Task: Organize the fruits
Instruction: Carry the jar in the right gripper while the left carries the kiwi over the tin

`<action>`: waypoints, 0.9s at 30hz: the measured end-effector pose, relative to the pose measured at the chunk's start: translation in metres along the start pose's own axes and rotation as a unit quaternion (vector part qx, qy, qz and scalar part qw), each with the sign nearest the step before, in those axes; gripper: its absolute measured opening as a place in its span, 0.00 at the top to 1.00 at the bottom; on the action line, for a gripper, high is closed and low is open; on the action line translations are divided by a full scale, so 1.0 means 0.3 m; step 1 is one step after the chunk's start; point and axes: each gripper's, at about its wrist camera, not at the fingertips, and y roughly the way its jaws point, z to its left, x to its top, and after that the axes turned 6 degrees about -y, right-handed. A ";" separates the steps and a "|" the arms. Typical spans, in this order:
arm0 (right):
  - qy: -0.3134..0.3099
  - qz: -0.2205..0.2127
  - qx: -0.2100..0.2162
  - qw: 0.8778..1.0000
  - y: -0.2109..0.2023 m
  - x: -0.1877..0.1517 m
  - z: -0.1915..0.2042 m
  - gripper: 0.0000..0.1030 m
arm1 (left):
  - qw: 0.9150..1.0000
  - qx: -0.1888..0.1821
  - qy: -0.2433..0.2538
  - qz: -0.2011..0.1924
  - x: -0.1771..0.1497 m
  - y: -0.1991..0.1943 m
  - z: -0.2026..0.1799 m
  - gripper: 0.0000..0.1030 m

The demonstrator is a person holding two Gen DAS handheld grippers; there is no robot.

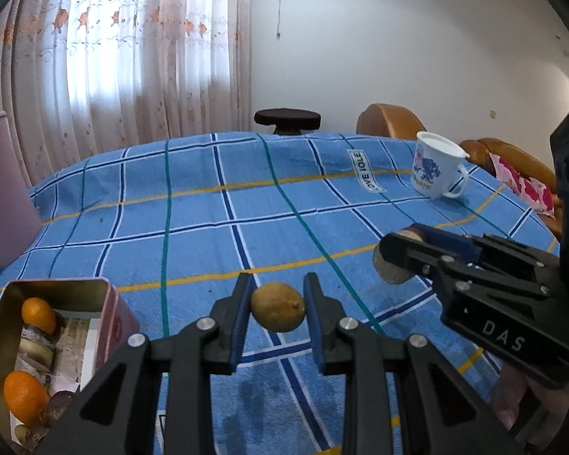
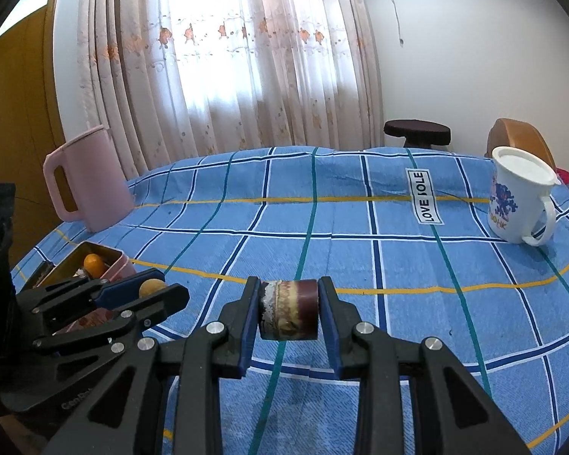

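My left gripper (image 1: pixel 277 309) is shut on a small yellow-brown round fruit (image 1: pixel 278 306), held just above the blue checked cloth. It shows from the side in the right wrist view (image 2: pixel 153 288). My right gripper (image 2: pixel 289 313) is shut on a brown, maroon-topped cylindrical piece (image 2: pixel 289 315); it appears in the left wrist view (image 1: pixel 402 254) to the right of the left gripper. An open metal tin (image 1: pixel 3 314) at the left holds two oranges (image 1: pixel 38 314) and other pieces; it also shows in the right wrist view (image 2: pixel 112 256).
A white printed mug (image 2: pixel 519 199) stands at the far right of the table. A pink jug (image 2: pixel 85 185) stands at the far left. A dark stool (image 2: pixel 417 132) and brown chairs (image 1: pixel 390 119) are behind the table. A curtain hangs beyond.
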 end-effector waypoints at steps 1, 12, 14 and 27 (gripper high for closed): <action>-0.001 -0.003 0.000 1.000 -0.004 -0.001 0.001 0.69 | 1.000 0.000 -0.001 -0.004 0.000 -0.006 0.001 0.72; -0.011 -0.027 -0.004 1.000 -0.034 -0.003 0.014 0.69 | 0.999 0.006 0.001 -0.036 -0.006 -0.046 0.001 0.72; -0.014 -0.033 -0.005 0.999 -0.041 -0.003 0.017 0.69 | 0.999 0.007 0.001 -0.042 -0.007 -0.053 -0.001 0.72; -0.035 -0.071 -0.016 0.997 -0.089 -0.008 0.040 0.69 | 0.996 0.020 0.008 -0.090 -0.017 -0.111 -0.011 0.72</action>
